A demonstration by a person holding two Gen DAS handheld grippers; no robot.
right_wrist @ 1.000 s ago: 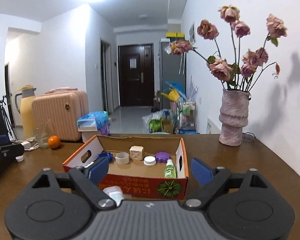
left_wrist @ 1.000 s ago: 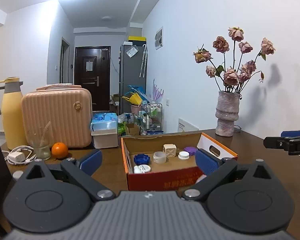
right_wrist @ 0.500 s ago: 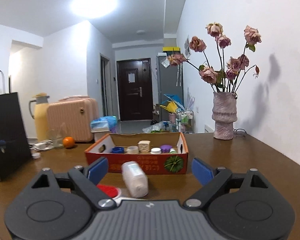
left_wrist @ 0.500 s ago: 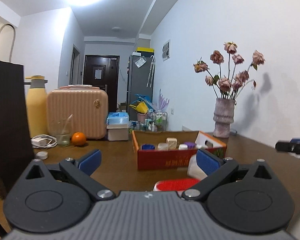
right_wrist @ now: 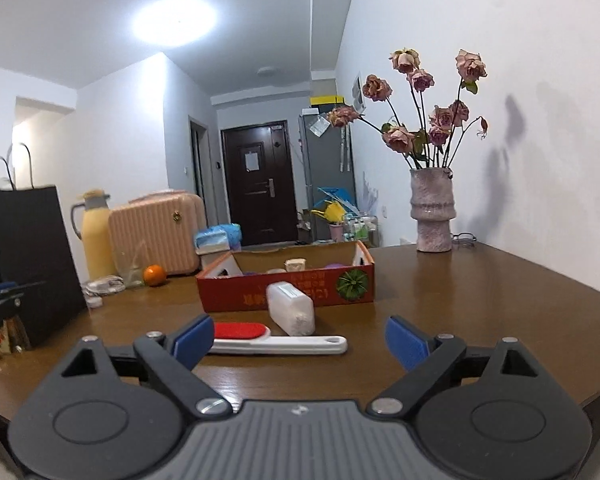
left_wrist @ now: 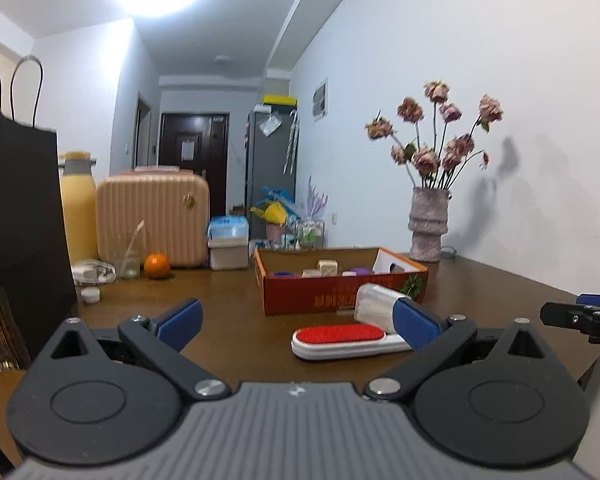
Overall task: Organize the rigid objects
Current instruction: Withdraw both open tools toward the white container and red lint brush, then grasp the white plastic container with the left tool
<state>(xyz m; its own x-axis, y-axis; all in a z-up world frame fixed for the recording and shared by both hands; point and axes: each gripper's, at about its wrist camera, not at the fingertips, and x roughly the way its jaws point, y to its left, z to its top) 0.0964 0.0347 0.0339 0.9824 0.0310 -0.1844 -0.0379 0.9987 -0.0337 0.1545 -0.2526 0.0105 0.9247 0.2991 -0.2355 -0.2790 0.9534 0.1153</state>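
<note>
An open red cardboard box (left_wrist: 300, 300) (right_wrist: 228, 298) holding several small lids and a cube stands mid-table. In front of it lie a white bottle on its side (left_wrist: 374, 308) (right_wrist: 290, 308) and a white lint brush with a red pad (left_wrist: 340, 338) (right_wrist: 260, 338). My left gripper (left_wrist: 298, 324) is open and empty, low near the table's front, the brush between its fingers' line of sight. My right gripper (right_wrist: 300, 338) is open and empty, just behind the brush. The right gripper's tip shows at the far right of the left wrist view (left_wrist: 580, 316).
A black paper bag (left_wrist: 16, 240) (right_wrist: 32, 248) stands at the left. Behind it are a yellow thermos (left_wrist: 76, 204), a pink case (left_wrist: 154, 216), a glass (left_wrist: 128, 256), an orange (left_wrist: 157, 266) and a tissue box (left_wrist: 228, 242). A vase of dried roses (right_wrist: 434, 210) stands at the far right by the wall.
Both grippers have pulled back from the box toward the table's front and dropped lower. The bottle and lint brush have come into view in front of the box.
</note>
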